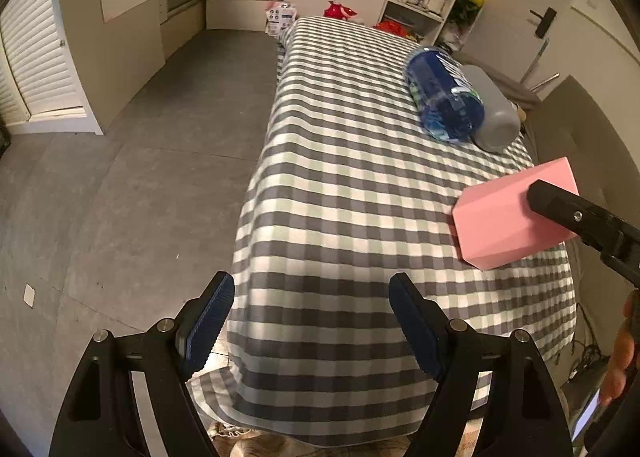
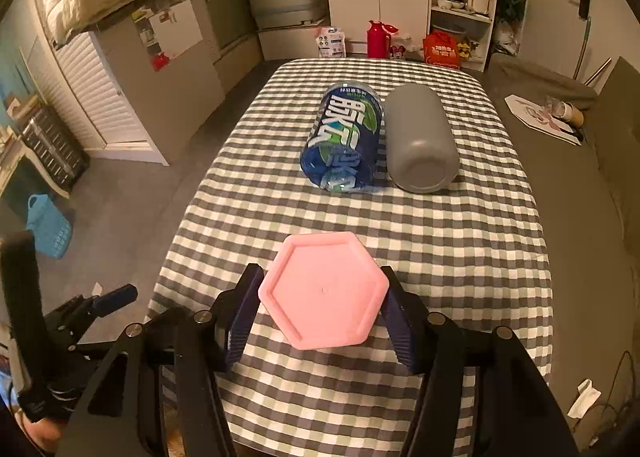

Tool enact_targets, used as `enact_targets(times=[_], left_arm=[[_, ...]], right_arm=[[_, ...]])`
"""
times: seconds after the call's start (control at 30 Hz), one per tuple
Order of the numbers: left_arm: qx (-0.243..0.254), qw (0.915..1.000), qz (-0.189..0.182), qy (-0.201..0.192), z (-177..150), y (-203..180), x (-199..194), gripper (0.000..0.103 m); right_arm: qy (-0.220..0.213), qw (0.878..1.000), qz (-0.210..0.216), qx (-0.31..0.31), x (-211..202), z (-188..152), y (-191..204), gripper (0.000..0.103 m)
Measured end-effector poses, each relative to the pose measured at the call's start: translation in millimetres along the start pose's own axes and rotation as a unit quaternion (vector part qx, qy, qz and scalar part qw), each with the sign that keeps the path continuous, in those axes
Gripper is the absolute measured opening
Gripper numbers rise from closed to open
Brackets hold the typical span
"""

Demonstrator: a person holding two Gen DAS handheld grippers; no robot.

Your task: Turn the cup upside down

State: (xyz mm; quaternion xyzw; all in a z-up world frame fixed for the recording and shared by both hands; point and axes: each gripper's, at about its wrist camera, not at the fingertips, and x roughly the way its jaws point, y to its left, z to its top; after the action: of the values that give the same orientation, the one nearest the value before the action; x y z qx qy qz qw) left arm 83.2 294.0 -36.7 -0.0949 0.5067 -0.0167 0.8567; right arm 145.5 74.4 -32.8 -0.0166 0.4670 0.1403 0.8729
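A pink hexagonal cup is held between the fingers of my right gripper, its flat base facing the camera, lifted above the checked table. In the left wrist view the same cup hangs tilted over the table's right side with one right finger on it. My left gripper is open and empty at the table's near left corner, apart from the cup.
A blue bottle and a grey cylinder lie side by side on the far half of the table. They also show in the left wrist view, bottle, cylinder. Cabinets and shelves stand behind.
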Motion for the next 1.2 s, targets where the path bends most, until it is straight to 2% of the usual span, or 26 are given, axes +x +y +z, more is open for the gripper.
enact_targets(times=[0.13, 0.2, 0.33, 0.6, 0.67, 0.7, 0.9, 1.03, 1.2], left_arm=[[0.0, 1.0, 0.002, -0.002, -1.8, -2.1, 1.3, 0.082], [0.001, 1.0, 0.003, -0.006, -2.2, -2.1, 1.1, 0.082], [0.004, 0.9996, 0.016, -0.023, -0.4, 0.8, -1.4, 0.082], [-0.003, 0.9971, 0.054, -0.054, 6.3, 15.5, -5.3, 0.082], [-0.004, 0.9966, 0.058, -0.059, 7.8, 15.9, -6.8, 0.082], [-0.003, 0.9963, 0.06, -0.061, 8.4, 15.2, -7.6, 0.082], [0.003, 0.9955, 0.062, -0.072, 10.0, 3.9, -9.8, 0.082], [0.012, 0.9956, 0.06, -0.071, 8.5, -8.4, -7.0, 0.082], [0.03, 0.995, 0.06, -0.074, 8.1, -22.4, -4.7, 0.082]], right_arm=[[-0.012, 1.0, -0.007, -0.026, 2.2, -4.4, 9.6, 0.058], [-0.01, 1.0, 0.002, -0.026, 7.1, -6.0, 12.1, 0.058], [-0.007, 1.0, 0.014, 0.008, 22.8, -12.8, 9.0, 0.071], [-0.025, 0.999, 0.015, 0.02, 46.7, -18.4, 8.4, 0.071], [-0.03, 0.999, 0.018, 0.017, 48.2, -19.2, 8.5, 0.063], [-0.033, 0.999, 0.013, 0.012, 47.2, -19.9, 9.1, 0.063], [-0.047, 0.998, -0.035, -0.006, 40.2, -25.2, -1.7, 0.062], [-0.055, 0.998, -0.028, 0.028, 43.7, -21.3, -26.1, 0.062], [-0.068, 0.997, -0.027, 0.033, 47.7, -15.7, -36.0, 0.062]])
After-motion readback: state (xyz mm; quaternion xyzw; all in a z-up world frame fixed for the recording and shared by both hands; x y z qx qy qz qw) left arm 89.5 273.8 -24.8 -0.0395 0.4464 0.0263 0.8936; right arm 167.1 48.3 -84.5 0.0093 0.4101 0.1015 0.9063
